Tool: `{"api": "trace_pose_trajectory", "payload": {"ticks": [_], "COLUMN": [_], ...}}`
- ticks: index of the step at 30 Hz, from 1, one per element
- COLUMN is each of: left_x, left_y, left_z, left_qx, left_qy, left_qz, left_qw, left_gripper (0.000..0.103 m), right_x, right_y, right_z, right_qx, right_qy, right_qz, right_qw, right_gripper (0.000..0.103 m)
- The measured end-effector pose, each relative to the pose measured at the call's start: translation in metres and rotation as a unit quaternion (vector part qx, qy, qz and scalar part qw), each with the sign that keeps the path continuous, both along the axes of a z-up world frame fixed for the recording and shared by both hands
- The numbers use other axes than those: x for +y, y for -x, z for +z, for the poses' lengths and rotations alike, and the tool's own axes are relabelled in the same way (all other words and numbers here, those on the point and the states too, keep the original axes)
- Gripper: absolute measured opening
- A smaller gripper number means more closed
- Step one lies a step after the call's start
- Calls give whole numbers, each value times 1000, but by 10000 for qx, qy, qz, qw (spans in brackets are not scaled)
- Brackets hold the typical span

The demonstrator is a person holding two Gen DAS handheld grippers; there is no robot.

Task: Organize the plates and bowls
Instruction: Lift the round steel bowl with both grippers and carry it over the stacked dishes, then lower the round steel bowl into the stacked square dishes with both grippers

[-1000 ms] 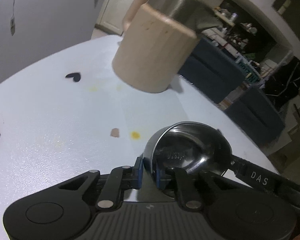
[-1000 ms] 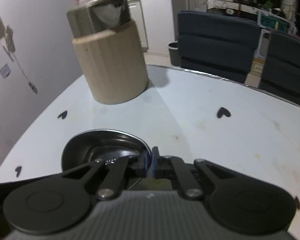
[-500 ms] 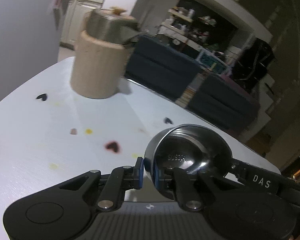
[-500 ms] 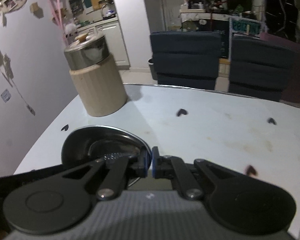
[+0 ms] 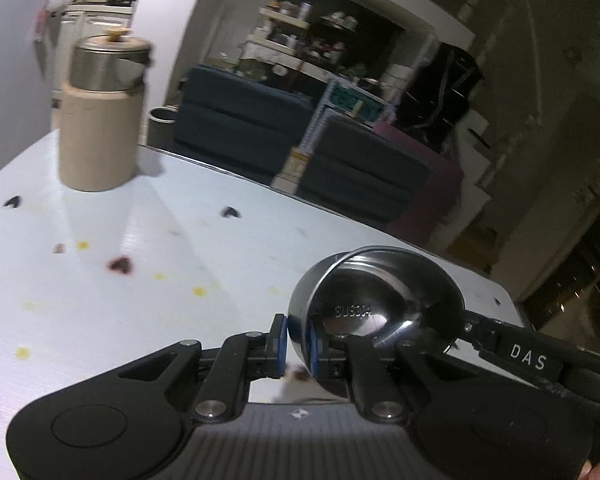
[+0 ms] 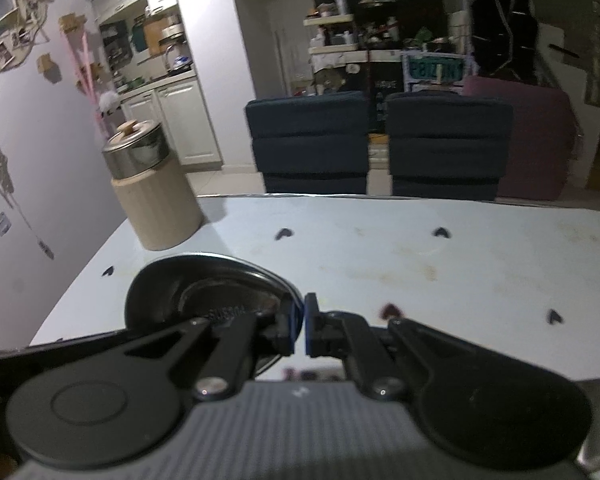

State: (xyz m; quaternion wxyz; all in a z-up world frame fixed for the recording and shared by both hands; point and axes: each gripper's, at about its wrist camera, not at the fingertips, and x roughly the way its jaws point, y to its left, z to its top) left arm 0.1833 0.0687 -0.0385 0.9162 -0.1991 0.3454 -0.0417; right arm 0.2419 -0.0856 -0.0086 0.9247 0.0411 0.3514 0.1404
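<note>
A small steel bowl [image 5: 376, 312] hangs tilted above the white table [image 5: 120, 300], held from two sides. My left gripper [image 5: 296, 344] is shut on its near-left rim, blue pads pinching the wall. From the lower right, my right gripper [image 5: 458, 334] reaches in and meets the opposite rim. In the right wrist view the same bowl [image 6: 204, 292] sits left of centre, and my right gripper [image 6: 299, 328] is shut on its right rim. The left gripper's black body crosses the lower left corner there.
A beige canister [image 5: 100, 128] with a steel lid stands at the table's far left corner, also in the right wrist view [image 6: 152, 188]. Dark blue chairs [image 6: 308, 140] stand behind the far table edge [image 6: 380, 197]. Heart stickers and yellow stains dot the tabletop.
Both grippers have lifted and drawn back from the canister with the bowl between them. The canister looks much smaller and farther. Both grips are unchanged.
</note>
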Motion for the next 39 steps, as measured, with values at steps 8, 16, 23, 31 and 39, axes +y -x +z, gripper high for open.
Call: {"api": "trace_pose_trajectory", "payload": {"ticks": [8,16,23,31,39], "left_x": [-65,-128,-173,-210,-228], "left_y": [-10,-21,-26,-32,-41], "left_z": [-5,-20,-38,-60,-82], "left_qx": [37,204,397,677,993], "left_qy": [30,60,53,1,-162], "left_qz": [-573,-1150,-1556,-1909,-2139], "left_qw": [9983,9931,9870,9793,9717], "left_gripper": [12,12,12,15,17], "right_x": [-71,-127,-173,-195,-213], "right_y": [23,42,61,58,47], "right_z": [2,-5,-13,-28,-44], "right_qx": [-6,43,145,372,711], "right_qy": [-16,76,171,194,103], "right_qz": [-497,-995,-1358,-1677,-1839], "right_qw": [9988,9950,9905,9849,9803], "right_gripper": [5,6,7,7,9]}}
